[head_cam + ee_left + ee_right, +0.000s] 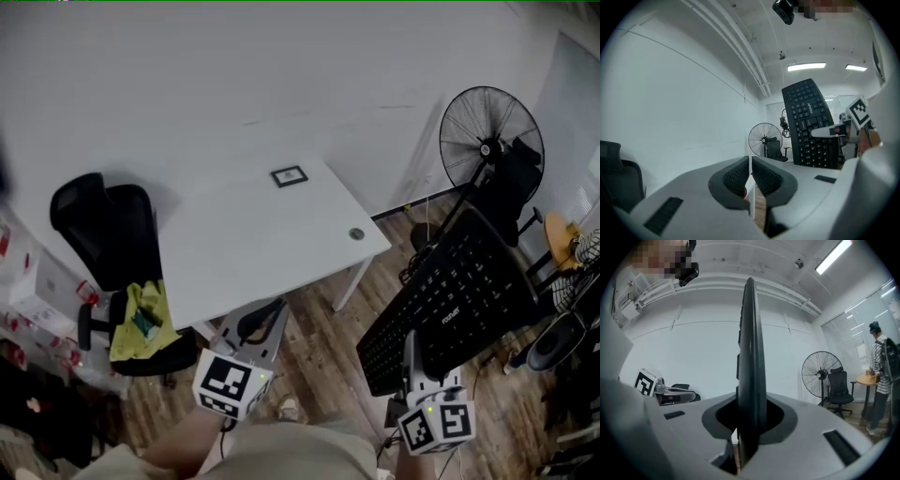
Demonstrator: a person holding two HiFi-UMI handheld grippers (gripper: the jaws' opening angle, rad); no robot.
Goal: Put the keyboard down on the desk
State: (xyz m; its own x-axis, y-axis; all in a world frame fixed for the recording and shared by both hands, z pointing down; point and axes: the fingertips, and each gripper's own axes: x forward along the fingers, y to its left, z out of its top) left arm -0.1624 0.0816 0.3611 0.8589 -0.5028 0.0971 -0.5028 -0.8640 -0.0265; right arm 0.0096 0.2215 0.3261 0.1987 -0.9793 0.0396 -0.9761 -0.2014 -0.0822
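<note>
Starting at the left of the head view, a black office chair (101, 239) with a yellow cloth (141, 319) on its seat stands beside the white desk (234, 244). The desk carries only a small dark-framed item (289, 175) near its far edge. Below the desk's near edge, the left gripper (262, 319) has its jaws together with nothing between them, and its own view shows the ribbed pads almost touching. Further right, the black keyboard (455, 295) hangs in the air over the wooden floor (323, 352), well clear of the desk and tilted, keys facing up toward the camera. The right gripper (412, 354) is clamped on its near edge, and the right gripper view shows the board edge-on between the pads, standing upright. At the far right a pedestal fan (489, 141) stands by the wall. The keyboard looks like a stiff, fairly light plastic slab that will not sag, but held by one edge its length probably acts as a lever, so it may pivot on the smooth casing. Holding the bare frame rather than the keys seems wisest, and the free left gripper could steady the opposite edge as the board is laid flat on the desk.
</note>
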